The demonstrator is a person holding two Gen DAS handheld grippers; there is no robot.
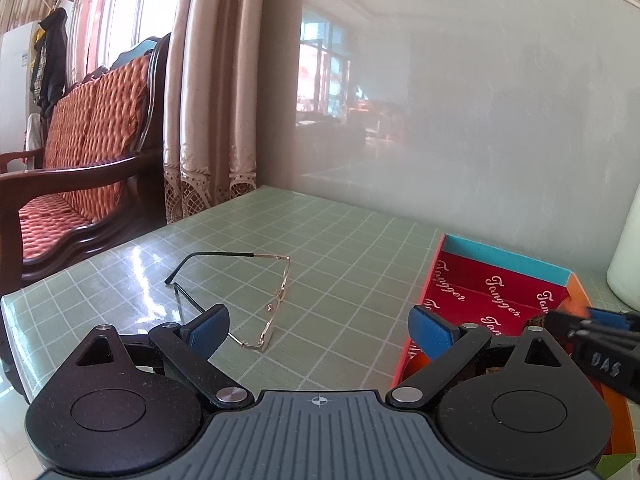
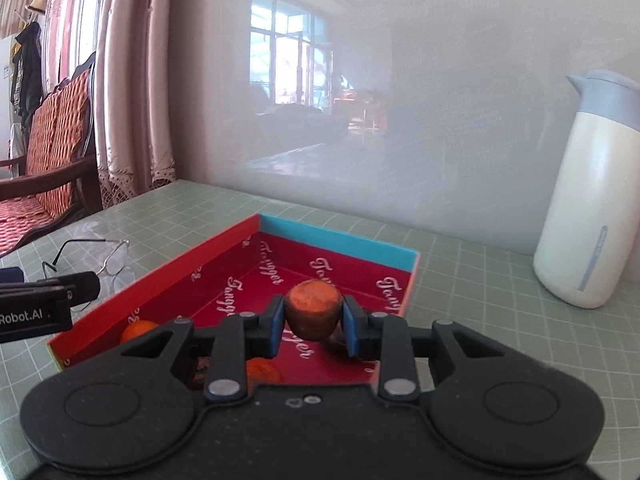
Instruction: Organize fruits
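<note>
Inside, "Tangger" lettering across red box (image 2: 240, 256).

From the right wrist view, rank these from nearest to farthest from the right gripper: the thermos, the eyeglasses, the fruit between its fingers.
1. Fruit: between the right gripper's pads, over the red box.
2. Eyeglasses: left, on the table beyond the box.
3. Thermos: far right, by the wall.

I'm seeing a glossy tablecloth (image 1: 328, 240), thin metal glasses (image 1: 256, 304), a matt cardboard box (image 2: 224, 256), and a smooth plastic jug (image 2: 588, 200).
</note>
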